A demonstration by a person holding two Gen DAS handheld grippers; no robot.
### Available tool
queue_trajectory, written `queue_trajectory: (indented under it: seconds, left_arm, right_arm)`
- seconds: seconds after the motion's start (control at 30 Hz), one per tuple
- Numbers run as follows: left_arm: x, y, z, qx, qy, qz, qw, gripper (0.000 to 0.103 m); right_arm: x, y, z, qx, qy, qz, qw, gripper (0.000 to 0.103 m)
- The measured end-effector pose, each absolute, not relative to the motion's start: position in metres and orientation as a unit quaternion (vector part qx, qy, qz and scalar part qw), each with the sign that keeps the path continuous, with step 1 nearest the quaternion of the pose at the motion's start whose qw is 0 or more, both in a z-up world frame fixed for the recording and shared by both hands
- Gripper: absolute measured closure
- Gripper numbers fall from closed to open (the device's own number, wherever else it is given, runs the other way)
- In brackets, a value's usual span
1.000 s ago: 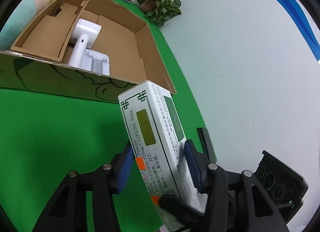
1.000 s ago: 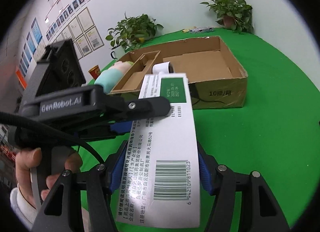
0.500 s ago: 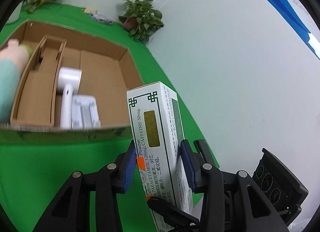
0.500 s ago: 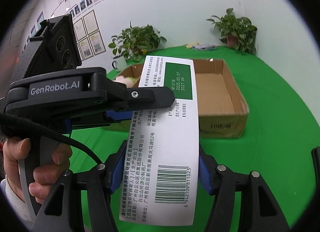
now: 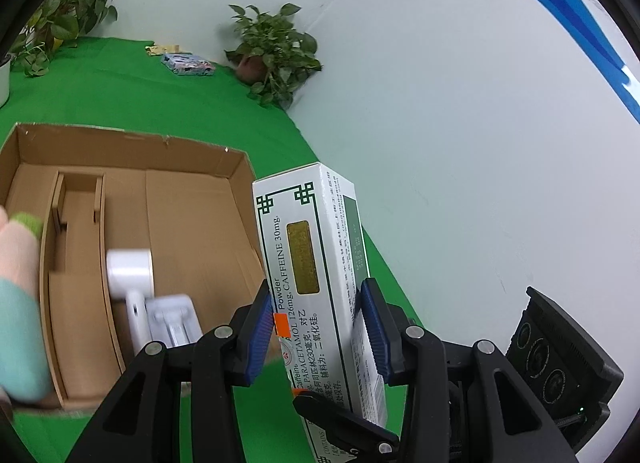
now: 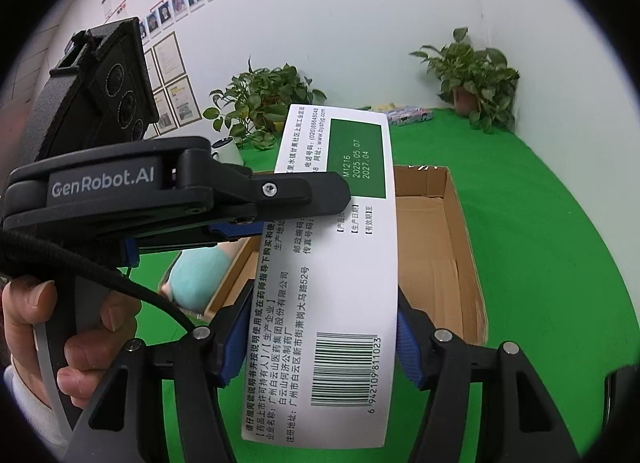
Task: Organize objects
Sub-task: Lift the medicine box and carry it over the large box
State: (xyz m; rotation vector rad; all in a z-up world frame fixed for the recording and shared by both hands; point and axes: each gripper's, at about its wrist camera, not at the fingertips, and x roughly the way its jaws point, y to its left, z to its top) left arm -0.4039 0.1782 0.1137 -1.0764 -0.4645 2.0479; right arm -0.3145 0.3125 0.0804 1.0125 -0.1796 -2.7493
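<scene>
Both the left hand-held gripper (image 5: pixel 318 333) and right hand-held gripper (image 6: pixel 320 347) clamp the medicine box (image 6: pixel 336 263); carry it level to the cardboard box (image 5: pixel 120 231) at left of frame.

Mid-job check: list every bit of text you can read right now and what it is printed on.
"GenRobot.AI": left gripper body.
"Powder", "CAFFEINE 30mg.", "PARACETAMOL 126mg": medicine box front.
"M1216", "2025.05.07", "2027.04": box's green panel.
"6 942109 811023": box's barcode.
"(020)86648048": box's top edge.
Chinese small print on box, wall certificates: too small or blurred to read.
The right gripper bears no text.
</scene>
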Motion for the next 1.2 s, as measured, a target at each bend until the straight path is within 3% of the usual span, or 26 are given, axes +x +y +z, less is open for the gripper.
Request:
queue_trajectory:
  seconds: [0.27, 0.63, 0.9, 1.2]
  left_arm:
    - [-0.467, 0.193, 0.097, -0.452, -0.185, 0.794, 0.363, 0.063]
    - [-0.522, 0.210, 0.006, -0.514, -0.191, 0.762, 0.345, 0.063]
    - [-0.545, 0.223, -0.043, -0.550, -0.190, 0.742, 0.333, 0.062]
    - [-0.548, 0.234, -0.063, -0.567, -0.154, 0.744, 0.316, 0.056]
  right_arm:
    - [-0.372, 0.324, 0.071, 0.392, -0.085, -0.910, 0.110, 0.043]
    - [-0.414, 0.337, 0.005, 0.444, -0.100, -0.884, 0.110, 0.043]
    - [-0.432, 0.346, -0.033, 0.467, -0.107, -0.872, 0.102, 0.043]
    - [-0.438, 0.349, -0.053, 0.498, -0.117, -0.856, 0.078, 0.042]
